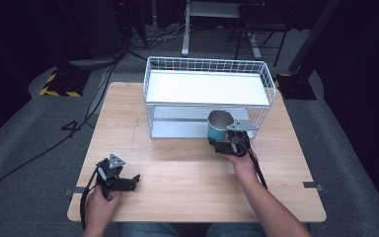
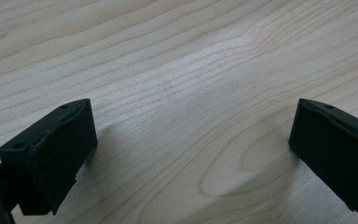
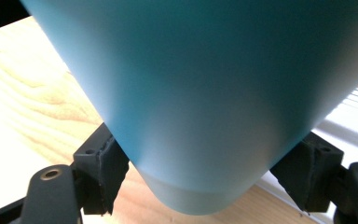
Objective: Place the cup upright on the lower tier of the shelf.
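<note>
Gripping teal cup (image 3: 200,93), right gripper (image 3: 205,177)

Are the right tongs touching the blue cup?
Touching. In the right gripper view both black jaws of the right tongs press against the sides of the blue cup near its base.

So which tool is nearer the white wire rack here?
Right. The right tool holds the teal cup just in front of the rack's lower shelf. The left tool sits open, low over the table at its near-left corner, well away from the rack.
</note>
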Action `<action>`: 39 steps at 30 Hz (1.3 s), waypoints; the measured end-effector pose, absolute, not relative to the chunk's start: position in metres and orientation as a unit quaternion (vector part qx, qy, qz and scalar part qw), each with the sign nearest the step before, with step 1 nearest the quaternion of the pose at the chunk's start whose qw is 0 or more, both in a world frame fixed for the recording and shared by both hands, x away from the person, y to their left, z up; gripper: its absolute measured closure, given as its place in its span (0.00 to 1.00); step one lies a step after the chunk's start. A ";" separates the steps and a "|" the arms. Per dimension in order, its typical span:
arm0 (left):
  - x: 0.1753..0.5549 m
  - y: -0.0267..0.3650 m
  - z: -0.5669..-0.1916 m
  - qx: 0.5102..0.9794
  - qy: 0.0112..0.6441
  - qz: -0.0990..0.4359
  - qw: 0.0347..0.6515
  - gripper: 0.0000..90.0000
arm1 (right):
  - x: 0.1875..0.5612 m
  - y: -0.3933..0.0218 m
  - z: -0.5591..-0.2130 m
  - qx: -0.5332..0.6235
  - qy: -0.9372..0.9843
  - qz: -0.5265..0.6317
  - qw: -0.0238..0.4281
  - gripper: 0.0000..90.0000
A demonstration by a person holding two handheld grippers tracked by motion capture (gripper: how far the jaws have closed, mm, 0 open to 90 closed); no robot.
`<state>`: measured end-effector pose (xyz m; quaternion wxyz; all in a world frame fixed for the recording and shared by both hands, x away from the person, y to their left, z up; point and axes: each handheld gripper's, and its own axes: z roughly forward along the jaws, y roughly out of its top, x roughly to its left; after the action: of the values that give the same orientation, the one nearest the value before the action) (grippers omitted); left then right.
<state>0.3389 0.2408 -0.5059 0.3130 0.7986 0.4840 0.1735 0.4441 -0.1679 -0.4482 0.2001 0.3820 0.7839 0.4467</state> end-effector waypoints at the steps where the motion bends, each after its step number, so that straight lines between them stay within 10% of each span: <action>1: 0.339 0.241 -0.506 0.799 0.484 0.174 0.313 0.01 | 0.449 -0.165 -0.449 0.386 0.782 0.446 0.201 0.28; 39: 0.338 0.241 -0.506 0.799 0.484 0.173 0.312 0.01 | 0.513 -0.115 -0.479 0.410 0.764 0.443 0.227 0.28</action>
<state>0.3383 0.2407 -0.5057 0.3119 0.7989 0.4843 0.1732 0.5132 -0.1151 -0.4790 0.2266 0.4100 0.7645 0.4429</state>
